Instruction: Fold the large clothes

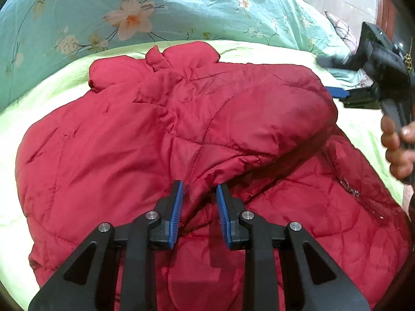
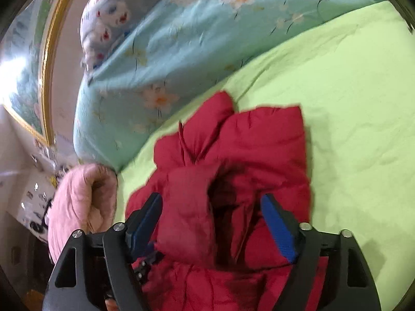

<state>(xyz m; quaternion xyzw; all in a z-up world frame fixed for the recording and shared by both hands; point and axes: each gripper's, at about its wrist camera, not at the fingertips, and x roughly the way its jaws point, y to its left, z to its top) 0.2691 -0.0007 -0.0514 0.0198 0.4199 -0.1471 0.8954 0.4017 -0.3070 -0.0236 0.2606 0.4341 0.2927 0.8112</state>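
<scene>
1. Lime-green sheet (image 1: 358, 129) covers the bed under everything I'm working on; from my right gripper it stretches far ahead and off to the right.
2. Beyond it, ahead of both grippers, I see a bunched teal quilt with a flower print (image 1: 160, 7), lying along the far edge of the green sheet.
3. Next in size is the red quilted jacket (image 1: 109, 140), spread on the sheet directly ahead of and below my left gripper, with one padded part folded across its middle and a zip showing to the right.
4. A pink padded garment (image 2: 80, 207) sits to the left of my right gripper, touching the corner of the teal quilt.
5. My left gripper (image 1: 199, 207) stands narrow, its blue pads (image 1: 176, 215) pinching a ridge of the red fabric at the edge of the folded-over part.
6. My right gripper (image 2: 215, 223) stands wide, a puffy roll of the jacket lying between the fingers; the pads are not pressing on it. In the left wrist view it hangs off to the right of the jacket, with a hand (image 1: 396, 145) around its grip.
</scene>
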